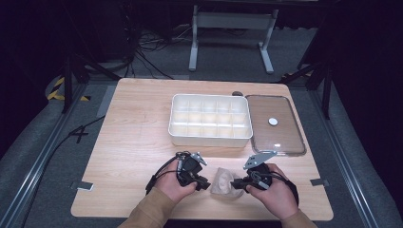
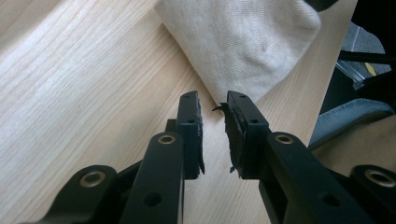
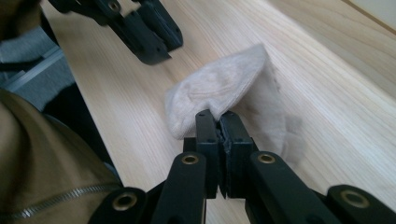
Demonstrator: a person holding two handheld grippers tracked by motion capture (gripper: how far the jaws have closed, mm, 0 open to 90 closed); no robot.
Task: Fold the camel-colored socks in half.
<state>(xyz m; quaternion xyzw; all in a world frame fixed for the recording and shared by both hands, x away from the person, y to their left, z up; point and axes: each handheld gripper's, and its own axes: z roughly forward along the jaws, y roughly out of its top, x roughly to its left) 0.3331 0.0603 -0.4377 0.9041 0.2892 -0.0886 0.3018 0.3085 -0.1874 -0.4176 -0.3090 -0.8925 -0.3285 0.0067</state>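
Parted tongs (image 2: 214,135) seemingly just short of sock (image 2: 243,44)

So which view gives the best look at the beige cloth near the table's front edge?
The right gripper view: the beige cloth lies nearly whole there, pinched at one edge by the shut right gripper. The left gripper view shows one cropped end up close, just beyond the open left gripper. The high view shows a small lump between both hands.
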